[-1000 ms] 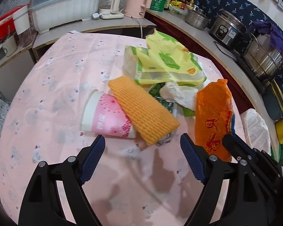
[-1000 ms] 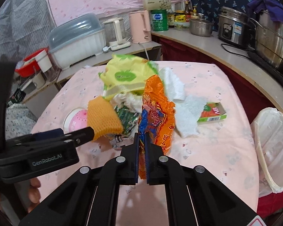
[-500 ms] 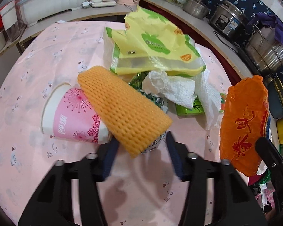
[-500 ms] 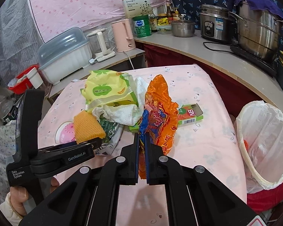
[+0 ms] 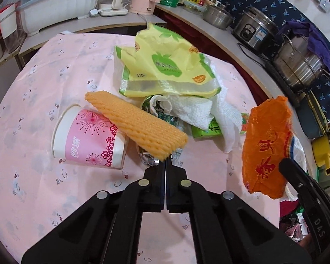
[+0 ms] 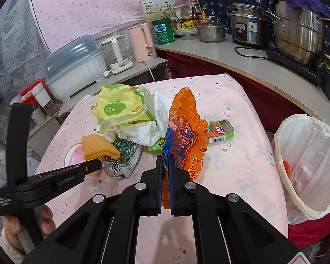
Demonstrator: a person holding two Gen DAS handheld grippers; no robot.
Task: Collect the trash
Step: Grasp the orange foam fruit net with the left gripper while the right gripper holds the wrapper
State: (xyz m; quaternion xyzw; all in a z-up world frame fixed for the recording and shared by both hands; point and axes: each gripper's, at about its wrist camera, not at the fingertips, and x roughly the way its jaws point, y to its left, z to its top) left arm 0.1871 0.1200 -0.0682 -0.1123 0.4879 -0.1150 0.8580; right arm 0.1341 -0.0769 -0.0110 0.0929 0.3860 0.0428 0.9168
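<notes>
My left gripper (image 5: 165, 165) is shut on the near end of an orange foam net sleeve (image 5: 136, 124), which lies across a pink paper cup (image 5: 88, 140) on its side. It also shows in the right wrist view (image 6: 99, 148). My right gripper (image 6: 165, 165) is shut on an orange snack wrapper (image 6: 184, 136) and holds it up above the table; the wrapper also shows in the left wrist view (image 5: 266, 145). A yellow-green plastic bag (image 5: 165, 70), crumpled white paper towels (image 5: 191, 110), a green foil packet (image 6: 123, 149) and a green-red carton (image 6: 220, 132) lie in a pile.
The pink tablecloth (image 5: 33, 176) covers the table. A bin lined with a white bag (image 6: 308, 165) stands off the table's right edge. Counters behind hold a dish rack (image 6: 74, 66), kettles (image 6: 143, 41), a rice cooker (image 6: 248, 30) and steel pots (image 6: 297, 33).
My left gripper moved forward and closed from wide open onto the end of the orange foam sleeve. My right gripper lifted the orange wrapper up and to the right.
</notes>
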